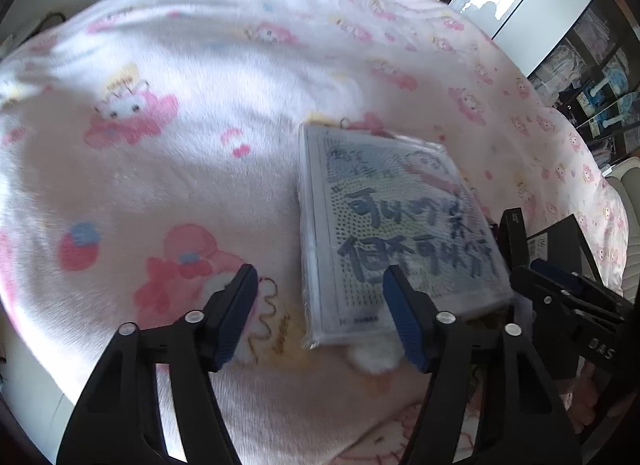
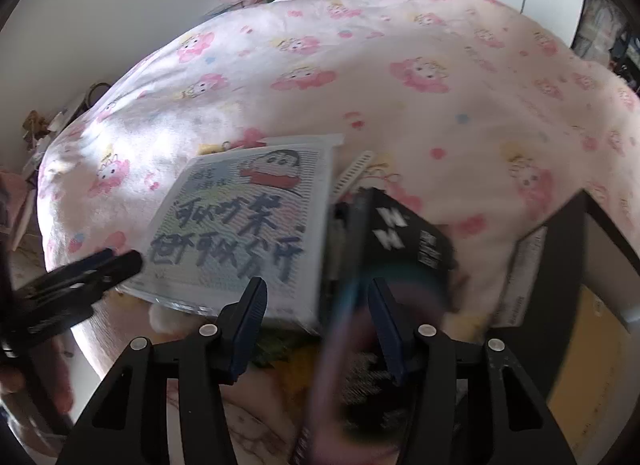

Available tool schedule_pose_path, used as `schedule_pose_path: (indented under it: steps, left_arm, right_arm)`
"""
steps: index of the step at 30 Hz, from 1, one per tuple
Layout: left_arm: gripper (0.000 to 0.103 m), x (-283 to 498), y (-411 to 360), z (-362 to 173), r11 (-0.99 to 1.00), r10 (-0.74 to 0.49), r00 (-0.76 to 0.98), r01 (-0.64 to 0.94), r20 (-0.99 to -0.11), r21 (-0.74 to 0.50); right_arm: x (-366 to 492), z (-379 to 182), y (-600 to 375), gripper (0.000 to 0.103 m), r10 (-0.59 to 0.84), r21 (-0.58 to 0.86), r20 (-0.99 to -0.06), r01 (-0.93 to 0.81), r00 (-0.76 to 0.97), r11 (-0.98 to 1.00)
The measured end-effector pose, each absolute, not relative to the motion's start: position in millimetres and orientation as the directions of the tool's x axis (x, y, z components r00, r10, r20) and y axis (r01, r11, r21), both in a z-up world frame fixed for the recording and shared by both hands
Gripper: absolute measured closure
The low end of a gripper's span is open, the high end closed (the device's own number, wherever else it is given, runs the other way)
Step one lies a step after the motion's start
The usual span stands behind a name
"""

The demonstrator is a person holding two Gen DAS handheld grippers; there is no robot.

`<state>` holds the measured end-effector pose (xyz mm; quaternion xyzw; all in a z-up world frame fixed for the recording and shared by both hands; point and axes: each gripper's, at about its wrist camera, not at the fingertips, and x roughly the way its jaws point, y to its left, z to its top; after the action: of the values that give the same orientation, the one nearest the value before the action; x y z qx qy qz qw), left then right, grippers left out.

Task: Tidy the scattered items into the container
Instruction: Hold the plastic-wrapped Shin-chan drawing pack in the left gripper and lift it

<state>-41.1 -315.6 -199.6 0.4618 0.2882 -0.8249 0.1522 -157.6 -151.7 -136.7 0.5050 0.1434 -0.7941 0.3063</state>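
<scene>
A clear flat case with a cartoon print and dark lettering [image 1: 396, 225] lies on the pink patterned blanket [image 1: 180, 65]; it also shows in the right wrist view [image 2: 240, 225]. My left gripper [image 1: 320, 317] is open and empty, its right finger over the case's near edge. My right gripper [image 2: 316, 329] is open; a blurred dark object [image 2: 344, 345] lies between its fingers, contact unclear. A black box with white lettering [image 2: 404, 233] stands beside the case. An open black container [image 2: 568, 285] is at the right.
A white comb-like piece [image 2: 354, 173] lies behind the black box. A white fluffy item [image 1: 374, 359] pokes out under the case. Shelves and cabinets [image 1: 592, 65] stand at the far right beyond the bed.
</scene>
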Motion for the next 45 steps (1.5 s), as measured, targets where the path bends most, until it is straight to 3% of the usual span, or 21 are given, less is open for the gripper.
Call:
schedule_pose_path:
  steps: [5, 9, 12, 16, 19, 21, 22, 24, 26, 27, 29, 32, 34, 35, 39, 42, 45]
  left_arm:
    - [0.043, -53, -321, -215, -0.749, 0.125, -0.544, 0.497, -0.83, -0.438]
    - [0.041, -64, -323, -223, -0.726, 0.196, -0.545, 0.478, -0.815, -0.494]
    - [0.049, -65, -325, -222, -0.72, 0.201, -0.539, 0.485, -0.818, -0.496]
    - [0.064, -54, -331, -216, -0.692, 0.239, -0.565, 0.472, -0.79, -0.547]
    - [0.067, -52, -330, -214, -0.716, 0.23, -0.553, 0.461, -0.801, -0.524]
    - [0.061, -53, -330, -215, -0.719, 0.229, -0.554, 0.457, -0.8, -0.523]
    - [0.051, -55, -331, -216, -0.716, 0.228, -0.552, 0.463, -0.802, -0.522]
    - [0.044, -61, -334, -221, -0.71, 0.217, -0.547, 0.479, -0.808, -0.516]
    - [0.046, -69, -335, -225, -0.696, 0.254, -0.545, 0.471, -0.799, -0.543]
    - [0.057, -72, -334, -225, -0.693, 0.275, -0.548, 0.457, -0.79, -0.558]
    - [0.057, -73, -331, -219, -0.706, 0.268, -0.549, 0.447, -0.792, -0.549]
    - [0.059, -66, -326, -212, -0.713, 0.278, -0.543, 0.436, -0.792, -0.549]
    - [0.062, -53, -327, -208, -0.697, 0.29, -0.553, 0.437, -0.781, -0.569]
    - [0.063, -47, -327, -208, -0.697, 0.286, -0.556, 0.438, -0.78, -0.568]
    - [0.066, -39, -329, -217, -0.691, 0.281, -0.54, 0.459, -0.793, -0.558]
    - [0.053, -43, -333, -225, -0.654, 0.297, -0.554, 0.476, -0.778, -0.588]
    - [0.055, -56, -328, -227, -0.669, 0.279, -0.545, 0.48, -0.79, -0.567]
  right_arm:
    - [-158, -131, -171, 0.062, -0.339, 0.026, -0.878, 0.672, -0.339, -0.74]
    - [-154, -118, -176, 0.062, -0.37, 0.012, -0.852, 0.694, -0.37, -0.719]
    - [-155, -124, -183, 0.062, -0.409, 0.101, -0.873, 0.722, -0.266, -0.685]
    - [-162, -141, -193, 0.062, -0.331, 0.076, -0.913, 0.696, -0.24, -0.714]
    - [-174, -157, -190, 0.061, -0.312, 0.104, -0.929, 0.67, -0.199, -0.735]
    - [-178, -159, -193, 0.061, -0.316, 0.099, -0.926, 0.676, -0.205, -0.73]
    - [-180, -160, -196, 0.06, -0.309, 0.089, -0.928, 0.681, -0.21, -0.727]
    - [-184, -162, -202, 0.054, -0.31, 0.085, -0.928, 0.69, -0.209, -0.719]
    - [-190, -166, -210, 0.048, -0.305, 0.078, -0.93, 0.704, -0.204, -0.706]
    - [-193, -170, -214, 0.043, -0.299, 0.071, -0.933, 0.713, -0.199, -0.698]
    - [-192, -170, -221, 0.042, -0.305, 0.087, -0.936, 0.725, -0.176, -0.684]
    - [-187, -167, -227, 0.049, -0.39, 0.242, -0.92, 0.73, -0.036, -0.639]
    - [-176, -163, -232, 0.062, -0.463, 0.374, -0.882, 0.72, 0.082, -0.585]
    - [-171, -162, -234, 0.063, -0.481, 0.406, -0.87, 0.715, 0.111, -0.569]
    - [-162, -153, -231, 0.063, -0.427, 0.264, -0.904, 0.739, -0.034, -0.62]
    - [-174, -151, -217, 0.063, -0.356, 0.145, -0.919, 0.693, -0.171, -0.706]
    - [-186, -158, -207, 0.062, -0.314, 0.117, -0.931, 0.663, -0.186, -0.739]
